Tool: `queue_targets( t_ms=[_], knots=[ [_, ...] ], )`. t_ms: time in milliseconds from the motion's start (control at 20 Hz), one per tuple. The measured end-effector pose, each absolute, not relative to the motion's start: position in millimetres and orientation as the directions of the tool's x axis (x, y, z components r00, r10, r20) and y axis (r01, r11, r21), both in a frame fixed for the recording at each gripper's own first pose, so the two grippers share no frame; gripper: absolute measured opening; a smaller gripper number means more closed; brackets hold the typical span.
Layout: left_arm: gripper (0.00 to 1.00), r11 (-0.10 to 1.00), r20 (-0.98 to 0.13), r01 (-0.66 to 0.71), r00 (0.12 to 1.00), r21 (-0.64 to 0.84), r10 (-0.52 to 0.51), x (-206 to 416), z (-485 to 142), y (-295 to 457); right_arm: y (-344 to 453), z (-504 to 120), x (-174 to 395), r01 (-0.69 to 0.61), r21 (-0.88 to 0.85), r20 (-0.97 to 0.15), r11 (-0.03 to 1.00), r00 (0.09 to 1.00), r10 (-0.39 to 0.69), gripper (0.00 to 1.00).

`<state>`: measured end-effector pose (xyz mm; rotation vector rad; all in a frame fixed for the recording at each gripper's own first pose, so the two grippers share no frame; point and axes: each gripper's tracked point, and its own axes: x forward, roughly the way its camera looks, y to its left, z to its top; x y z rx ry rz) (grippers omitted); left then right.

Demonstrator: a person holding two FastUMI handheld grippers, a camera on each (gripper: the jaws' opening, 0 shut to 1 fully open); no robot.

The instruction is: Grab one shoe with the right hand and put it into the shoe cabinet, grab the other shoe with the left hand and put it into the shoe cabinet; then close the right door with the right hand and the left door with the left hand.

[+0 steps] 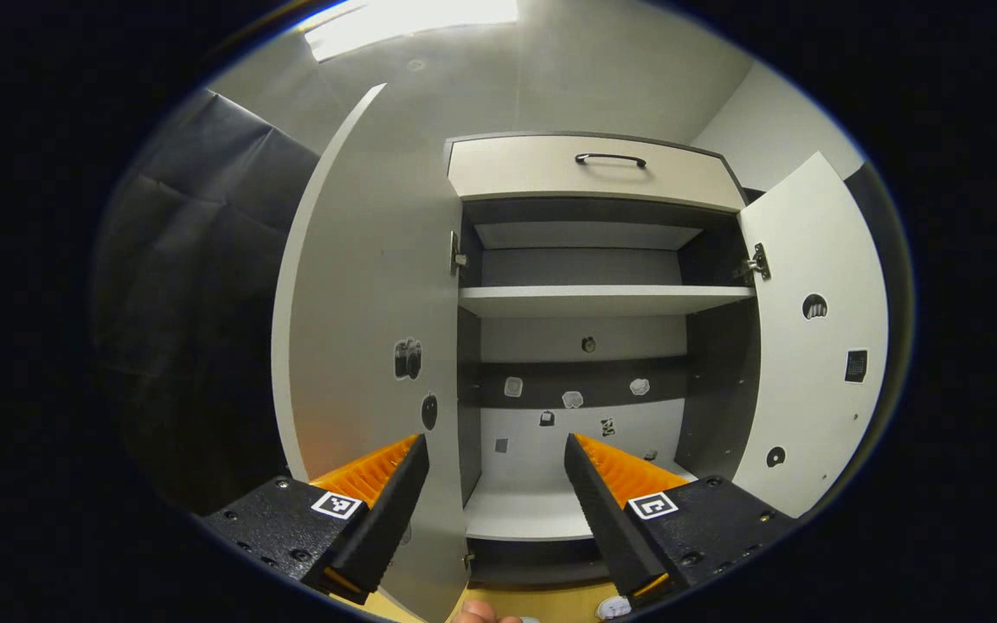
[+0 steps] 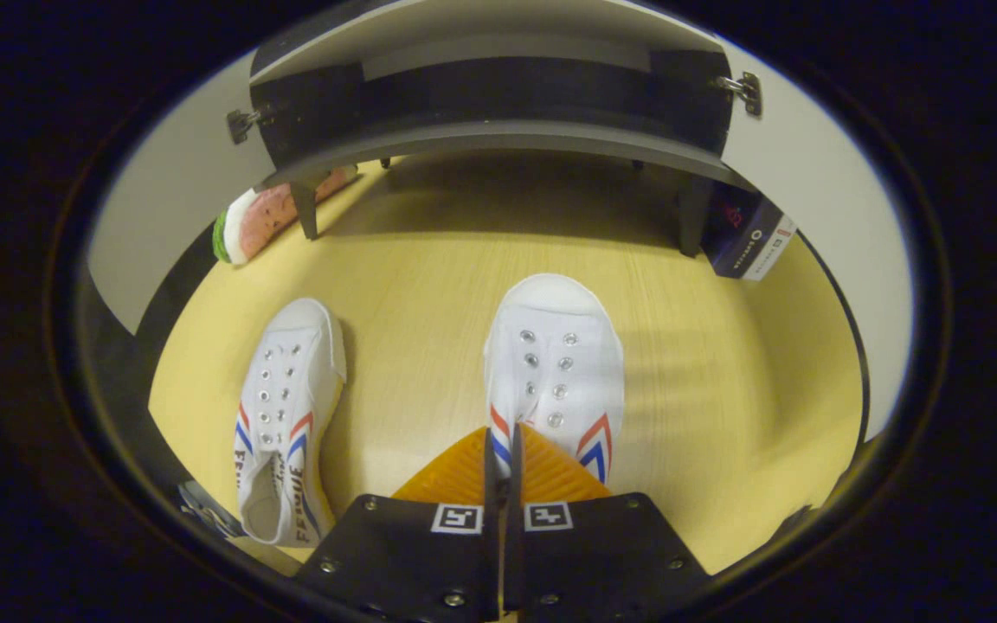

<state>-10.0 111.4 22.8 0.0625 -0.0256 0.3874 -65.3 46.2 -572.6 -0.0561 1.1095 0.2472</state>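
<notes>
Two white shoes on the wooden floor in front of the shoe cabinet, toes toward it. The right shoe sits under your right tongs: the fingers look pressed together at its back edge, apparently pinching the thin upper near the collar, though the contact spot is hidden behind the fingers. The left shoe lies well apart to the side, untouched.

Step in hand reads as the right-hand grab. Check the pinch holds fabric before lifting; a thin edge could slip, so lift straight and slow, keep the toe level, then carry it onto the bottom shelf.

Your left tongs are held apart, clamped on nothing, facing the open cabinet. Keep them back so the right arm has room.

Count: two shoes, two doors, left door and right door both swung open, one drawer on top, three shelves visible inside. A watermelon-patterned item and a dark box lie by the cabinet legs
</notes>
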Motion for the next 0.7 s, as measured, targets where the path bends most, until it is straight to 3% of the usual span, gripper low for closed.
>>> queue_targets(
  t_ms=[150,200,250,350,400,500,700],
  knots=[
    [0.96,0.927,0.033,-0.371,0.929,0.054,0.369,-7.1,20.9,112.3,38.1,-545.9,-50.7,-0.166,0.111,-0.859,0.980,0.480,0.179,0.04],
    [0.92,0.928,0.032,-0.368,0.930,0.054,0.367,-6.5,20.1,112.7,39.7,-535.9,-48.2,-0.149,0.137,-0.849,0.979,0.491,0.193,0.03],
    [0.96,0.929,0.033,-0.367,0.930,0.054,0.366,-5.7,20.3,113.2,40.9,-523.7,-44.9,-0.136,0.159,-0.836,0.978,0.508,0.207,0.03],
    [0.92,0.929,0.034,-0.366,0.930,0.053,0.365,-4.2,20.2,114.7,42.4,-499.2,-38.8,-0.127,0.182,-0.814,0.975,0.537,0.222,0.03],
    [0.96,0.929,0.034,-0.365,0.931,0.052,0.364,-3.2,20.4,115.3,45.9,-485.5,-36.9,-0.122,0.201,-0.800,0.972,0.552,0.235,0.03],
    [0.92,0.930,0.036,-0.363,0.932,0.051,0.362,-2.1,19.8,115.7,50.6,-454.5,-31.9,-0.117,0.242,-0.766,0.963,0.586,0.264,0.03],
    [0.96,0.929,0.042,-0.365,0.931,0.056,0.363,0.2,21.6,116.9,58.3,-373.6,-12.5,-0.124,0.316,-0.666,0.941,0.677,0.313,0.03]
  ],
)
